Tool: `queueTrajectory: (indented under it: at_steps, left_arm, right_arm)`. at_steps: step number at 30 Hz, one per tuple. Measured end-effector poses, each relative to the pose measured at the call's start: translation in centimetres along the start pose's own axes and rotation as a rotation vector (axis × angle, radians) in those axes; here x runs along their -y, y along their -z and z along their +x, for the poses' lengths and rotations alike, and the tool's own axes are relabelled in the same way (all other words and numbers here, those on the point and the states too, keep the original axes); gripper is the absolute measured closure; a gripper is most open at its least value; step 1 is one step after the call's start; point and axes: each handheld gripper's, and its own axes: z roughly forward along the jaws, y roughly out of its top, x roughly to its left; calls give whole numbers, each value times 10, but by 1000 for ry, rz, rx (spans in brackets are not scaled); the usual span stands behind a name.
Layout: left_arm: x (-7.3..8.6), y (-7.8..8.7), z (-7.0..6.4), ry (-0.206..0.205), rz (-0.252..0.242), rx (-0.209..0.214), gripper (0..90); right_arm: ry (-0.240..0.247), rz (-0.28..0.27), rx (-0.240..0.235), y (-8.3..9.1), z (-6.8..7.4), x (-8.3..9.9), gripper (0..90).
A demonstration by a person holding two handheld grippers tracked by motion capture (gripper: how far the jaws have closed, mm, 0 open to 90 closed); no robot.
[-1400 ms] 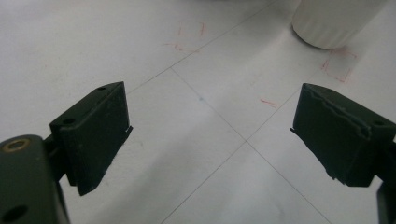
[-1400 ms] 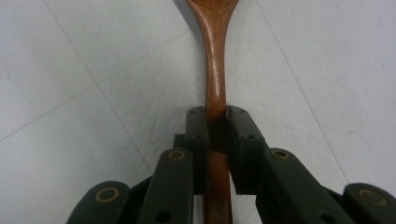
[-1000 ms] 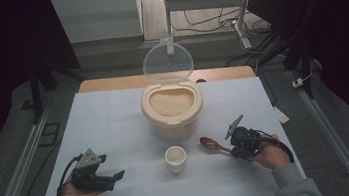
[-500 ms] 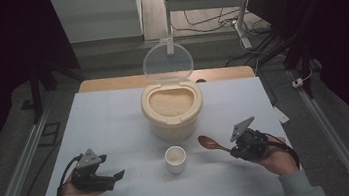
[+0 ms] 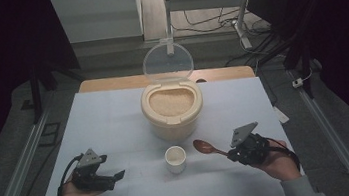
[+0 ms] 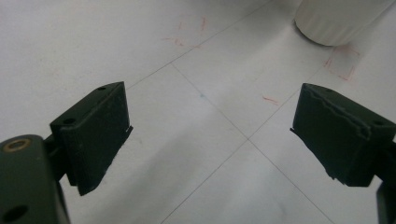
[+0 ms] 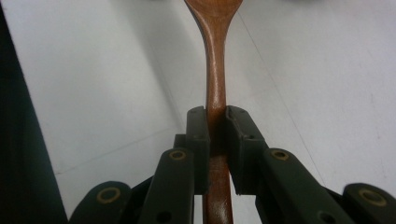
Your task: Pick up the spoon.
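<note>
Clamping the wooden spoon [image 7: 215,79] by its handle, right tongs [image 5: 234,152] hold it just right of the small cup [image 5: 175,159] (bowl above the counter [image 5: 115,120]); left tongs [image 6: 210,135] apart, unladen

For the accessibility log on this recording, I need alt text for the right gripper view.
The right gripper is shut on the handle of a brown wooden spoon, its two black jaws pressed against either side. The handle runs straight up the picture, widening into the bowl at the top edge, above a white table marked with thin lines.
</note>
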Motion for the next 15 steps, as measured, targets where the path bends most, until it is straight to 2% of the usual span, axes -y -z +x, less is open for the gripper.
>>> queueTrajectory:
  at_steps: [15]
  left_arm:
    - [0,-1,-1,0,3,0,109]
  right_arm:
    - [65,-30,-8,1,12,-21,803]
